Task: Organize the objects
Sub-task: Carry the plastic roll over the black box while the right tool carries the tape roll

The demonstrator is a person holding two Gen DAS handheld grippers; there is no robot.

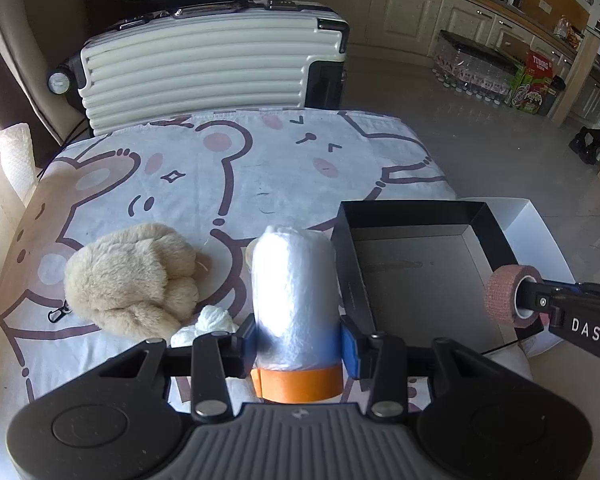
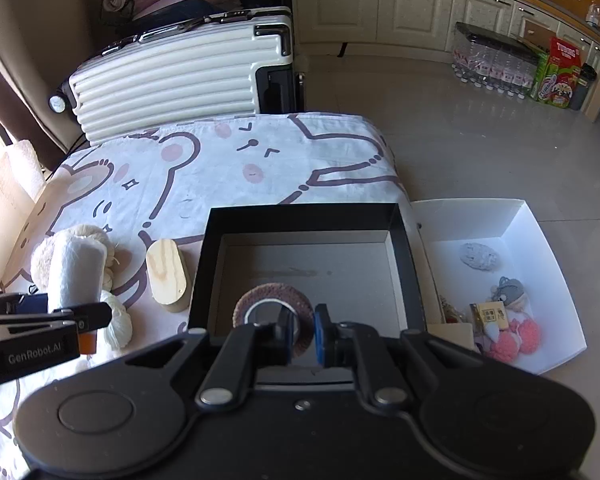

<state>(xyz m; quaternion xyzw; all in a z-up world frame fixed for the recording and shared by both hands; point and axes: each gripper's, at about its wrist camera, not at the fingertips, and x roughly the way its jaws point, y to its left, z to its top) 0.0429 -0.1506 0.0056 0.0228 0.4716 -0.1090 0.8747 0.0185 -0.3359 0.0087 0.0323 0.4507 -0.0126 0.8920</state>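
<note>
Crinkled white plastic film wound in a tall cylinder with an orange tape band at its base (image 1: 296,300) sits clamped between the blue pads of the left gripper (image 1: 298,342), jaws narrowed onto the roll's sides, the roll held above the bear-print cotton sheet (image 1: 228,168); right gripper (image 2: 303,334) has one finger through the core of a pinkish-brown woven elastic bandage roll (image 2: 274,312), jaws pinched close on its wall, the roll hanging over the rigid black rectangular box with grey floor (image 2: 304,216); beside that box, on the right, a white card tray (image 2: 540,240) holds a grey knitted oval, a grey plush figure and pink pom-pom pieces; on the sheet lie a beige furry plush toy with a black clip (image 1: 132,280), a crumpled white tissue wad (image 1: 214,320), a cream yarn ball (image 2: 120,322) and a smooth oblong pale wood block (image 2: 168,274); behind stands a ribbed cream hard-shell suitcase (image 1: 204,68).
</note>
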